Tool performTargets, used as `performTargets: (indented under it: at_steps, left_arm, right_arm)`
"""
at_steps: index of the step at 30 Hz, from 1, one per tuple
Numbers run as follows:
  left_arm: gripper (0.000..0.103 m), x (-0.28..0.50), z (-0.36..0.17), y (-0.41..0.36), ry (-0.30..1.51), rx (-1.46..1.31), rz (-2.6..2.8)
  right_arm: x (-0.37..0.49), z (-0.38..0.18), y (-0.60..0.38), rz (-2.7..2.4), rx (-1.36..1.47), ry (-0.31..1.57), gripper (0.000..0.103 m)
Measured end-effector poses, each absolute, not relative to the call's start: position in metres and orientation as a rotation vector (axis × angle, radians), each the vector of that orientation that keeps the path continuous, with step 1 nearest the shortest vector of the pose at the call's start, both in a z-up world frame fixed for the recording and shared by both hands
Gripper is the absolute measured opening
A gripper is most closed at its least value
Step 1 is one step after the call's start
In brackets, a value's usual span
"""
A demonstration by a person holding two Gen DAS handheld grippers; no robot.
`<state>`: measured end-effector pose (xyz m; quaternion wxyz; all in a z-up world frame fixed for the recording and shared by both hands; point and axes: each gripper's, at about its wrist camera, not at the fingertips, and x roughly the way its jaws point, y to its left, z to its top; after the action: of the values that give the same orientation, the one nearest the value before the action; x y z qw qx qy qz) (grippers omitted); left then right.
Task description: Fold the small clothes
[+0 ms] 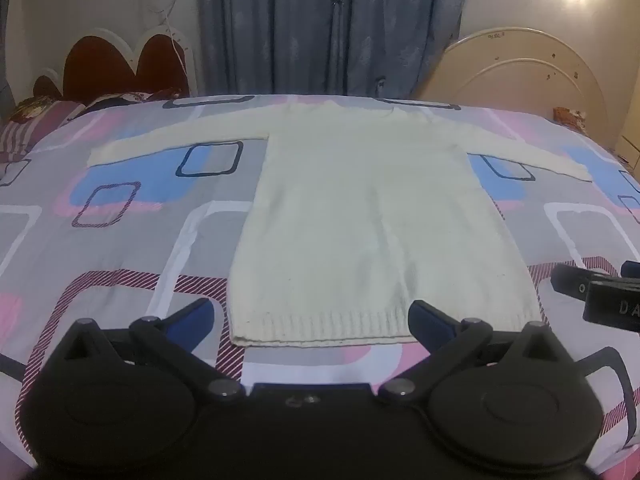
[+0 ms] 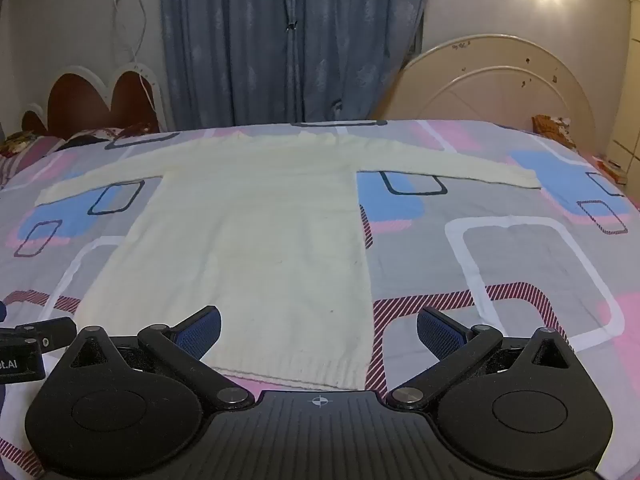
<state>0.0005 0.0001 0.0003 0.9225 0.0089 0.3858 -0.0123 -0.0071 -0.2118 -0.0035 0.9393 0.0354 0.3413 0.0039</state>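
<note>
A cream knitted sweater (image 1: 360,208) lies flat on the bed, hem toward me, both sleeves spread out sideways. It also shows in the right wrist view (image 2: 248,240). My left gripper (image 1: 312,316) is open and empty, its jaws wide apart just above the hem's left half. My right gripper (image 2: 320,326) is open and empty, over the hem's right corner. The right gripper's body shows at the right edge of the left wrist view (image 1: 600,296); the left gripper's body shows at the left edge of the right wrist view (image 2: 28,344).
The bedsheet (image 1: 120,240) is grey with pink, blue and white squares. A dark red headboard (image 1: 120,64) stands at the far left, a cream headboard (image 1: 520,68) at the far right, blue curtains (image 1: 332,24) behind. Pillows (image 1: 36,120) lie at the far left.
</note>
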Motion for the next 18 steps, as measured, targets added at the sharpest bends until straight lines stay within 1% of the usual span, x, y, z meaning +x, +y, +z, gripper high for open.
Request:
performTargets:
  at_steps: [18]
  left_arm:
    - [0.103,0.0021,-0.0024,0.0013,0.789,0.027,-0.011]
  right_arm:
    - [-0.0048,-0.0069,-0.2114,0.013,0.075,0.703,0.103]
